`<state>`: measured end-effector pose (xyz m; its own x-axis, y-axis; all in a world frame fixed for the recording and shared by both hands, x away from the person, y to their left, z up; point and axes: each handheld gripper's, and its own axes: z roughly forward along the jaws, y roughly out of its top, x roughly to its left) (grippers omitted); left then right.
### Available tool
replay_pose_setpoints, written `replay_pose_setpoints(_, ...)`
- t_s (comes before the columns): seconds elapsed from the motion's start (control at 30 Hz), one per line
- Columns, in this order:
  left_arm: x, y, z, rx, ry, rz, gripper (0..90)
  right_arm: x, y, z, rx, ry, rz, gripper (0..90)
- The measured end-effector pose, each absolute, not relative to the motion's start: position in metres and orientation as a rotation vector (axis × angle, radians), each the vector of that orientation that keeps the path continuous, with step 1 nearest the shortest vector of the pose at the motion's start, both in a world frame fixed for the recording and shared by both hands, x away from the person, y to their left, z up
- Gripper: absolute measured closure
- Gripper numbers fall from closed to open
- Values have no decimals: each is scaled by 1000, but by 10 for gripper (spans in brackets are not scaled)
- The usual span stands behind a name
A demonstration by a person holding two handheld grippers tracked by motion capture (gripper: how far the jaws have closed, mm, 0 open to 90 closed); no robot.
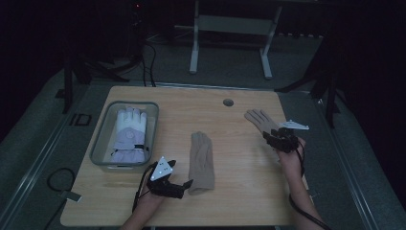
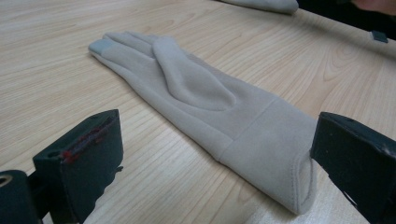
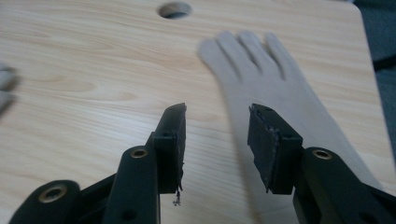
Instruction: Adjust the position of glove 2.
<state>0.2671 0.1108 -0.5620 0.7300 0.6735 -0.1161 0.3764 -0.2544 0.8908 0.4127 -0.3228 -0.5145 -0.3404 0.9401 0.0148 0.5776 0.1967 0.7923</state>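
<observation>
On table (image 1: 239,201): two beige gloves. Left gripper (image 2: 215,158), jaws apart, straddles near glove (image 2: 205,98) cuff; right gripper (image 3: 217,135), apart, should centre over far glove (image 3: 266,79) before closing.

2 beige gloves (image 1: 201,160) (image 1: 261,120), flat, apart

Grey bin (image 1: 102,128) at table (image 1: 230,201) left, holding one white-lavender padded glove (image 1: 130,132) palm-flat, fingers away; round cable hole (image 1: 228,102) near far edge; white desk frame (image 1: 230,33) on floor beyond; black cables (image 1: 143,52) far left.
</observation>
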Motion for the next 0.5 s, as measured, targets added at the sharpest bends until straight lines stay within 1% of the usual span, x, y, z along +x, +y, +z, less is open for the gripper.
replay_pose_setpoints(0.33,263,108,-560,1879,790,329,25,442,-348,-531,1487,1985,938,557)
replay_pose_setpoints(0.5,262,106,-559,1884,778,329,25,455,-351,-536,1472,2000,914,556)
